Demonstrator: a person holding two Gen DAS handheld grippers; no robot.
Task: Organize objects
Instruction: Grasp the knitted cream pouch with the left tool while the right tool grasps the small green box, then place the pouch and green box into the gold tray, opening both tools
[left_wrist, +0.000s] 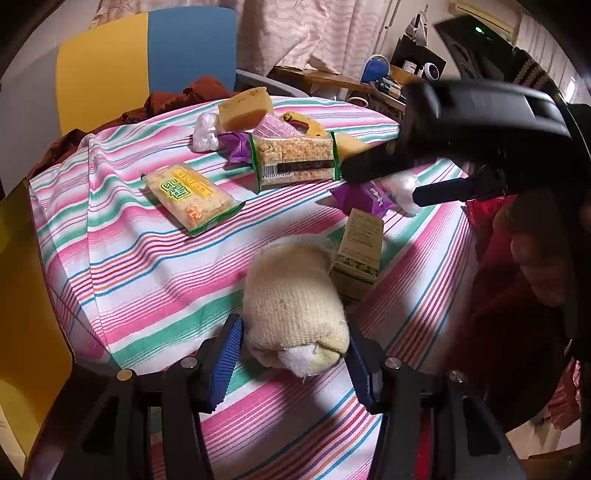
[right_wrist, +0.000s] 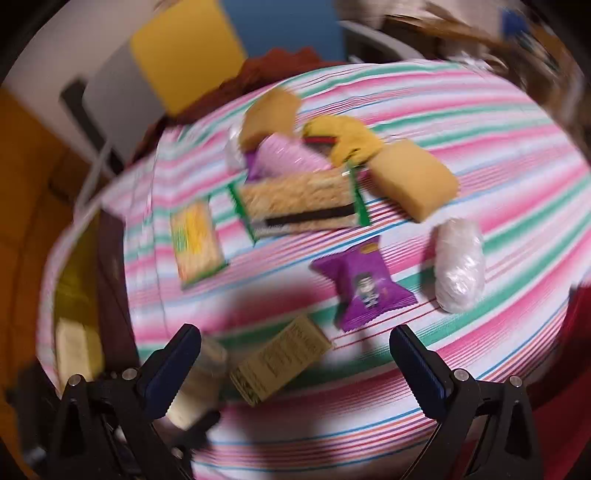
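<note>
The left gripper (left_wrist: 295, 354) has its jaws closed around the rolled cream knitted cloth (left_wrist: 295, 302), which lies on the striped surface (left_wrist: 147, 258), touching the olive cardboard box (left_wrist: 360, 251). The right gripper (right_wrist: 295, 365) hangs released. Risk: lifting may unroll the cloth or nudge the box.

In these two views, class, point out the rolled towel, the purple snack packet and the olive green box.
rolled towel (left_wrist: 295, 299), left wrist view, middle of the roll.
purple snack packet (right_wrist: 364, 284), right wrist view, centre of the wrapper.
olive green box (left_wrist: 360, 247), left wrist view, its top face.
</note>
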